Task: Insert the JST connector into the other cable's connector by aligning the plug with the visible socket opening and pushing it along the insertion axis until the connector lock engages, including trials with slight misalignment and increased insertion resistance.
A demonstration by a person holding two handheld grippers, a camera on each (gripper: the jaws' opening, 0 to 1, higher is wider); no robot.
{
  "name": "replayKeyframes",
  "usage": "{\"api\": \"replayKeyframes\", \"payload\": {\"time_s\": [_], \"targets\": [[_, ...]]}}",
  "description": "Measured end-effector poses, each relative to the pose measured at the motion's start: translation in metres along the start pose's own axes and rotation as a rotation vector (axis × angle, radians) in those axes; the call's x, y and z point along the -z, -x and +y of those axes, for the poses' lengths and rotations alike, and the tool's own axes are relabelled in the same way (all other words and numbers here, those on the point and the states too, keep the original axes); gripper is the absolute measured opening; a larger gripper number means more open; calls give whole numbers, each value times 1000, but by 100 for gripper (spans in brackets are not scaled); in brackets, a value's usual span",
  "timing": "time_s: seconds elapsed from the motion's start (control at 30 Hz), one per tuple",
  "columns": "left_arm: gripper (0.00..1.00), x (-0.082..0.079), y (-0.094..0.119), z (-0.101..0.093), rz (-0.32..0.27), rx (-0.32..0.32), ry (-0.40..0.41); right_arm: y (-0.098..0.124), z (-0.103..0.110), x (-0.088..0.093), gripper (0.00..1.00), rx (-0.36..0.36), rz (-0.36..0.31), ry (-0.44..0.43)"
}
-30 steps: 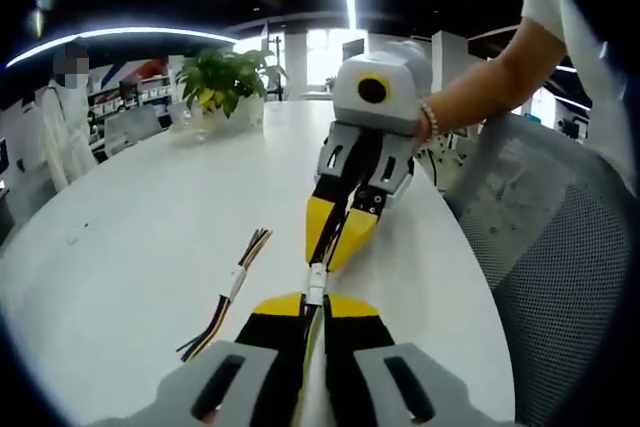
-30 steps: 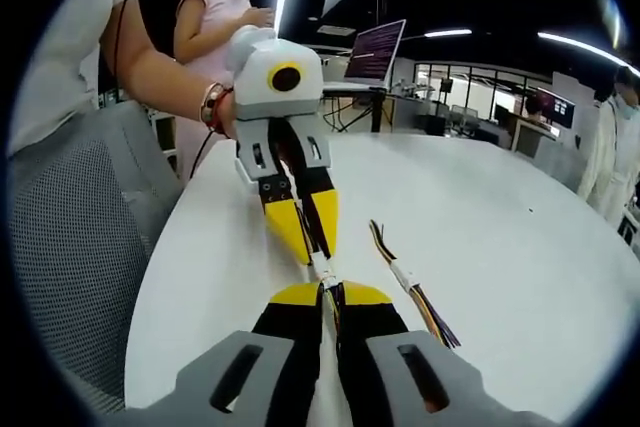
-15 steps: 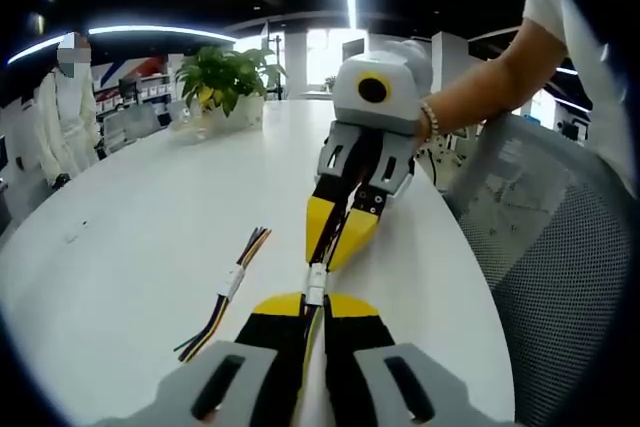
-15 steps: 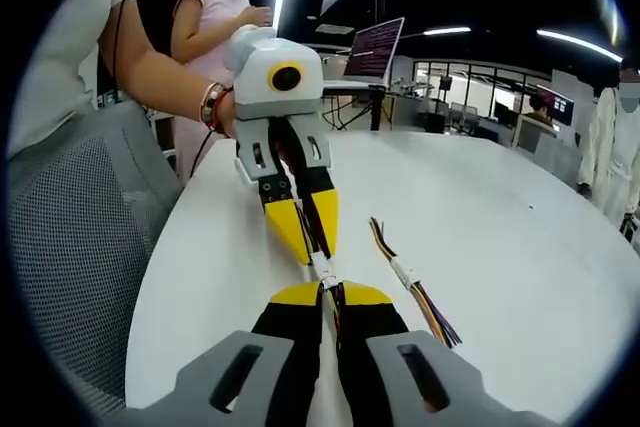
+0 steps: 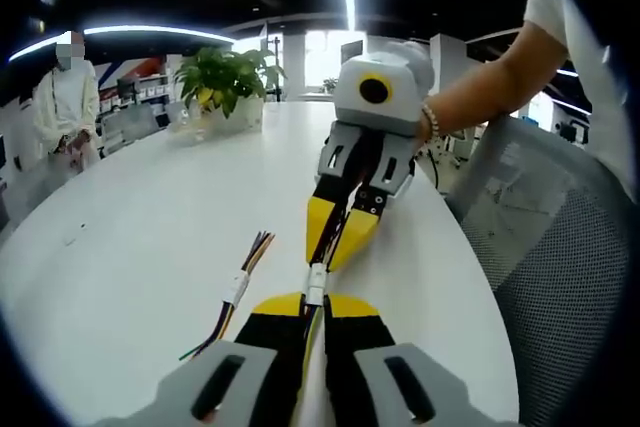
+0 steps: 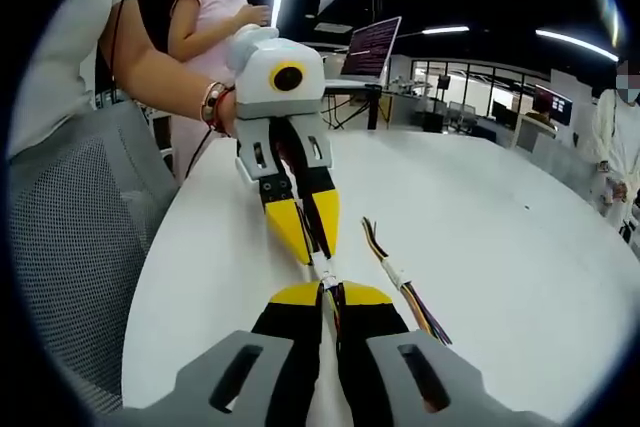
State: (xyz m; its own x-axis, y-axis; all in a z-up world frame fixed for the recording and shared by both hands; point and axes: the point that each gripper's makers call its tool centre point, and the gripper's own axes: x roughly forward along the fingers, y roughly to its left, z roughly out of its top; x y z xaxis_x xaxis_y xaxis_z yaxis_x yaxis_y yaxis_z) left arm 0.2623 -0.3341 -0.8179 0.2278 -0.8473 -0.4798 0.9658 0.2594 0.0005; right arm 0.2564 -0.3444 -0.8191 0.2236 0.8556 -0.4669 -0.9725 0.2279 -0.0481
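Our left gripper [image 5: 315, 305] and right gripper [image 6: 331, 292], each clamped on its cable, meet tip to tip with the white JST connector [image 5: 316, 282] between them, apparently seated though we cannot confirm the lock; a spare cable [image 6: 400, 282] lies beside.

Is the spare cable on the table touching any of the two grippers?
Apart. In the left gripper view, the spare cable lies on the white table, with bare tabletop between it and the left gripper and right gripper.
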Motion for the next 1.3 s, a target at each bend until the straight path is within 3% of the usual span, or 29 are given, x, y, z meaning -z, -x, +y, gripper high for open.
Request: {"api": "replayKeyframes", "payload": {"time_s": [0.57,1.3], "targets": [[0,6,-7,20,15,-12,21,-10,-18,5,2,9,15,-8],[0,15,-12,32,29,-17,43,-20,-28,12,2,16,25,-28]]}}
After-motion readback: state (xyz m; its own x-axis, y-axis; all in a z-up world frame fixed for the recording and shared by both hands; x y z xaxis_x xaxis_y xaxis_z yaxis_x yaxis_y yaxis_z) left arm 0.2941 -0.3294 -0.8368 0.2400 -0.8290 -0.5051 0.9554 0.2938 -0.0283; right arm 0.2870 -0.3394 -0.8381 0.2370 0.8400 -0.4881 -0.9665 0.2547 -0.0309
